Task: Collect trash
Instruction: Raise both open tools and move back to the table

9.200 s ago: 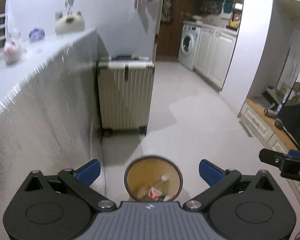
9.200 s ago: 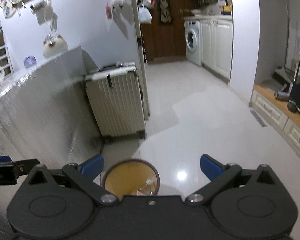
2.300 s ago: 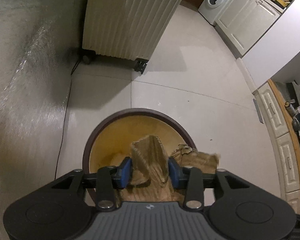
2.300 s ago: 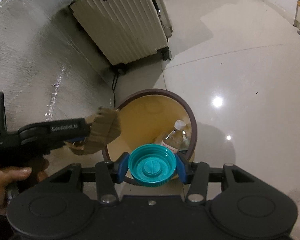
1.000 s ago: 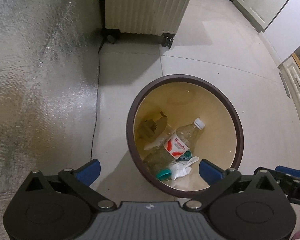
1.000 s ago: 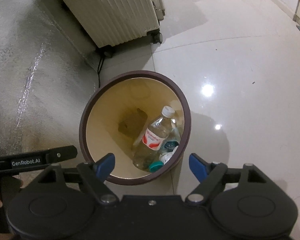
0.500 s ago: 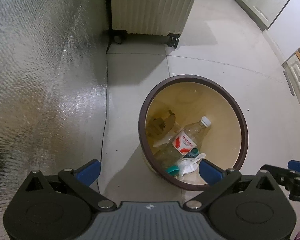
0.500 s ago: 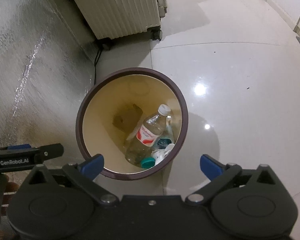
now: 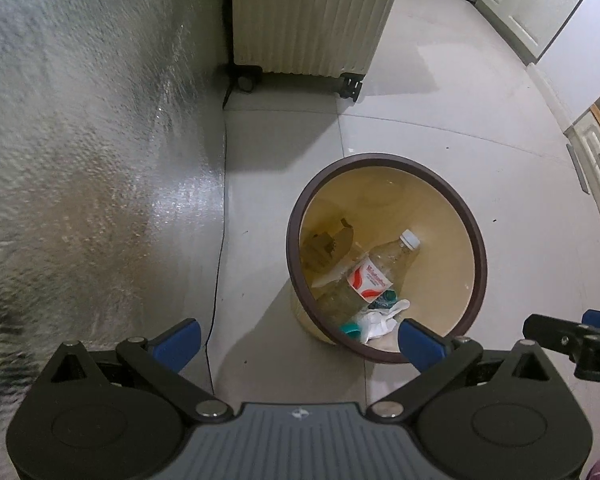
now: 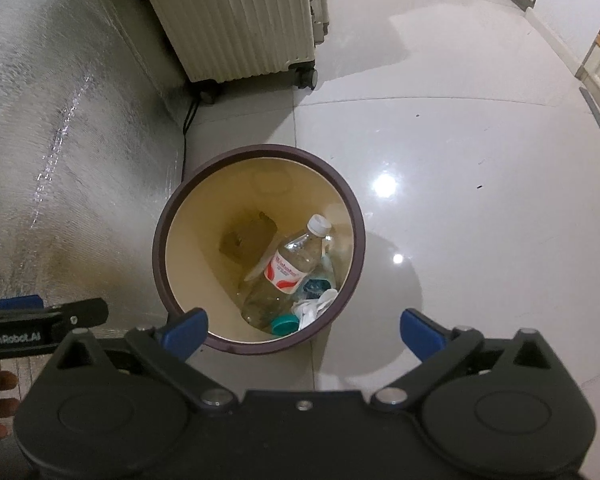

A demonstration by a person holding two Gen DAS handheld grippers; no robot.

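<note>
A round bin with a dark brown rim (image 9: 480,248) (image 10: 160,240) and yellow inside stands on the floor below both grippers. In it lie a clear plastic bottle (image 9: 374,276) (image 10: 290,266), a brown paper scrap (image 9: 324,246) (image 10: 246,238), a teal lid (image 9: 350,329) (image 10: 285,325) and white crumpled paper (image 9: 380,320) (image 10: 314,306). My left gripper (image 9: 296,342) hangs open and empty above the bin's near-left edge. Open too, with nothing between its fingers, my right gripper (image 10: 304,332) is above the bin's near rim.
A cream ribbed suitcase on wheels (image 9: 312,16) (image 10: 236,16) stands behind the bin. A silvery textured panel (image 9: 80,140) (image 10: 52,120) runs along the left, with a black cable (image 9: 220,240) at its foot. Glossy pale floor tiles (image 10: 460,160) spread right; white cabinets (image 9: 540,20) at far right.
Both grippers have risen a little over the bin, which now looks smaller. The right gripper's fingers have spread wider. The trash in the bin has not moved.
</note>
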